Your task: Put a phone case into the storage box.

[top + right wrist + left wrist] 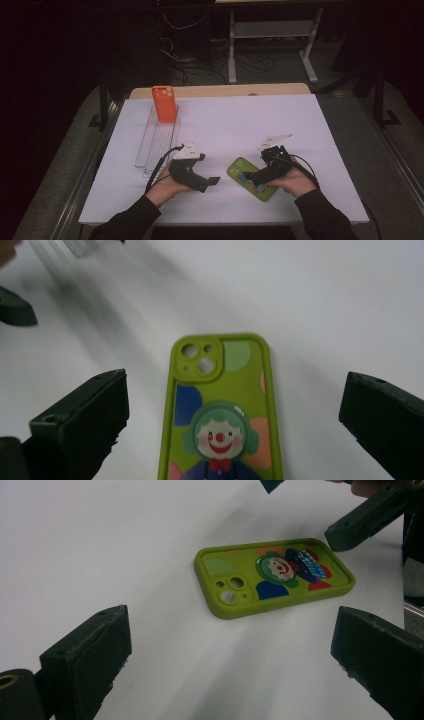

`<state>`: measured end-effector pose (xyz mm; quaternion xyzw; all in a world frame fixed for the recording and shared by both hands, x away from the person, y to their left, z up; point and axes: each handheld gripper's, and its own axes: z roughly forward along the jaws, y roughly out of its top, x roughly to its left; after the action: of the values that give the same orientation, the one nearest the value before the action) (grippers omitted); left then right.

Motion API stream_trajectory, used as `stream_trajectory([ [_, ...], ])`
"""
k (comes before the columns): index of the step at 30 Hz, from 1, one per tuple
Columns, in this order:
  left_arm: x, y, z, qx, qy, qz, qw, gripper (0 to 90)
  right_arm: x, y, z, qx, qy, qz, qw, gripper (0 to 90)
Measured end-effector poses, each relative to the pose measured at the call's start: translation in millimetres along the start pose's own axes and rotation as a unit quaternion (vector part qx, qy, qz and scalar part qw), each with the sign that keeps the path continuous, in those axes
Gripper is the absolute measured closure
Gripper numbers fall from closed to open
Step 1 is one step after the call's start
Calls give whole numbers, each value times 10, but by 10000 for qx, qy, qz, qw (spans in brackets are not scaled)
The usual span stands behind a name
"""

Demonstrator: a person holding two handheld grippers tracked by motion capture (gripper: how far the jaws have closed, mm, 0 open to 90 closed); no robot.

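A green clown-print phone case point(252, 178) lies flat on the white table point(240, 125), the right gripper point(261, 176), jaws spread wide, above it and the equally open left gripper point(212, 182) at its nine o'clock.

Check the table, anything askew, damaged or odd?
Nothing stands out. The green case lies flat on the white table, intact, angled to the table edge. The orange case stands upright at the far end of the clear rack. The left gripper and right gripper are open, not touching the green case.
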<state>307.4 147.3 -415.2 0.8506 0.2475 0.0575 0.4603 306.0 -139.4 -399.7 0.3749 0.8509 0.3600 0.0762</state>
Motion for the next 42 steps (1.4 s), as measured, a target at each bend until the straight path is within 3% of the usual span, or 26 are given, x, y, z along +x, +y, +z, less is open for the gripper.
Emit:
stream_trajectory([
  [11,-16,-7,11,-4,1,-85,10000,25,59,-154,110,643,-303,-125,9974,12],
  [20,-6,-8,17,31,3,-53,10000,25,101,-242,243,1130,-411,-231,9925,32],
  [29,-7,-8,18,33,6,-96,9999,24,130,-274,306,1308,-424,-333,9899,71],
  [42,-10,-8,24,33,16,-103,9999,25,130,-289,285,1248,-436,-307,9907,127],
])
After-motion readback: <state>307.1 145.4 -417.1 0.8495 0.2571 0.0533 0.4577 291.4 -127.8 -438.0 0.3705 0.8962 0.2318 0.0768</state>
